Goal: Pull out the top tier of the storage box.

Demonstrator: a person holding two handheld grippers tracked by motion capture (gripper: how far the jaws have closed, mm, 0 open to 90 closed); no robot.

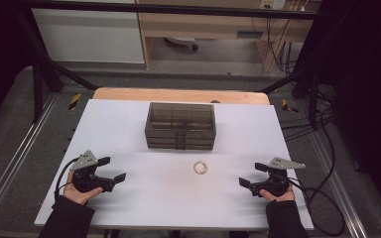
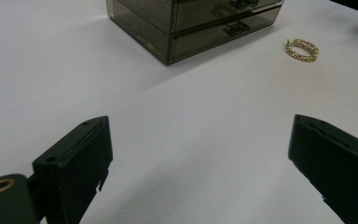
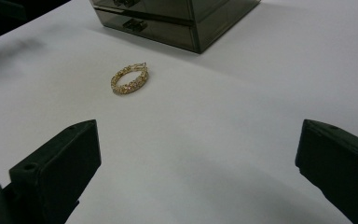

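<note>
A smoky see-through drawer box [image 1: 180, 125] stands in the middle of the white table [image 1: 129, 119], its drawers shut. A gold bracelet [image 1: 200, 167] lies flat on the table in front of the box, a little to the right. My left gripper [image 1: 112, 168] rests near the front left, held by a hand, its jaws wide apart with nothing between them. My right gripper [image 1: 252, 174] sits at the front right, also open and empty. In the left gripper view the bracelet [image 2: 302, 50] lies far right, the box [image 2: 191, 23] ahead. The right gripper view has the bracelet [image 3: 130, 78] ahead to the left.
A wooden board [image 1: 178, 95] edges the table's far side. Black frame bars [image 1: 44, 64] stand at the back corners. Cables [image 1: 322, 198] trail off the right side of the table.
</note>
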